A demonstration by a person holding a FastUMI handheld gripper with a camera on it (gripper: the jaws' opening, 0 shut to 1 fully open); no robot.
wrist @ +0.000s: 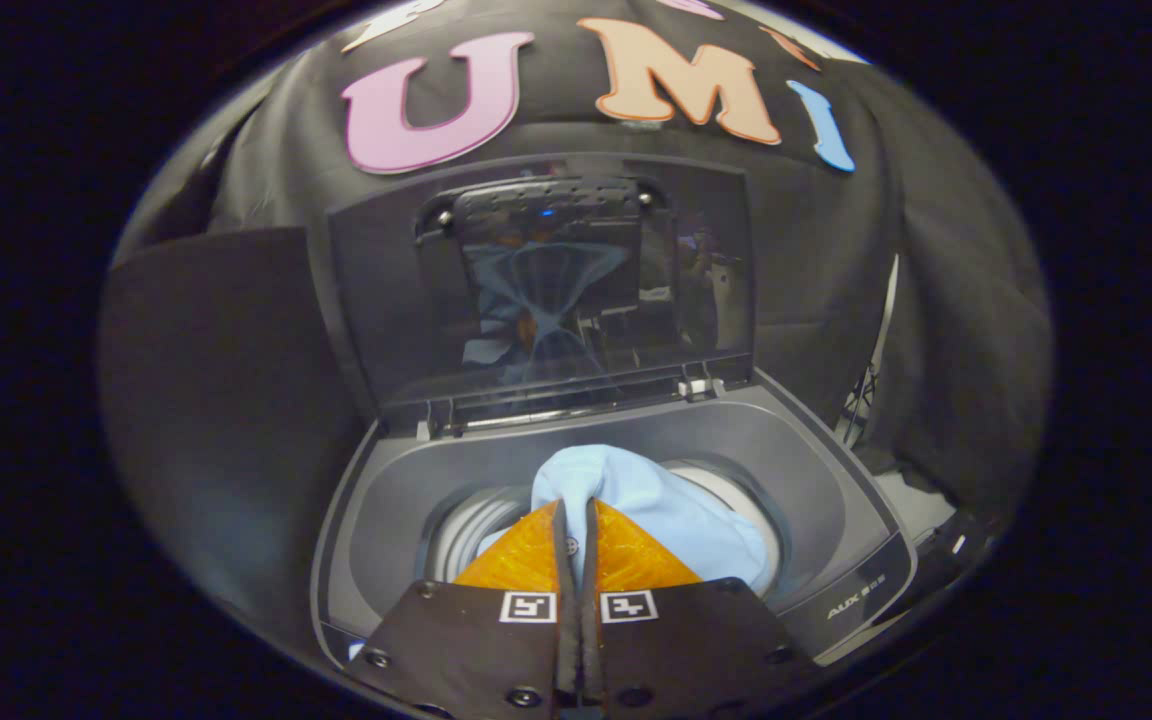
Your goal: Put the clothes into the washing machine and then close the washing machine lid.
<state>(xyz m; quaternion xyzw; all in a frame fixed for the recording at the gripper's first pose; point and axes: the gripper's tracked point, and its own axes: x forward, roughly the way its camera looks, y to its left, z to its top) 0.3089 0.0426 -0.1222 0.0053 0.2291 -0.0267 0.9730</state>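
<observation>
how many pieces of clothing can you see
1: a light blue garment pinched between the gripper fingers, hanging over the washing machine drum opening. More may be hidden inside the drum.

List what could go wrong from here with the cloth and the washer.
1. The tongs are pinched shut on the light blue garment, which hangs over the drum opening. Released now, part of it might drape over the drum's rim instead of dropping in.
2. Any fabric left over the rim could get trapped when the lid comes down.
3. The raised lid stands just beyond the tongs; lifting out carelessly could knock it.
</observation>
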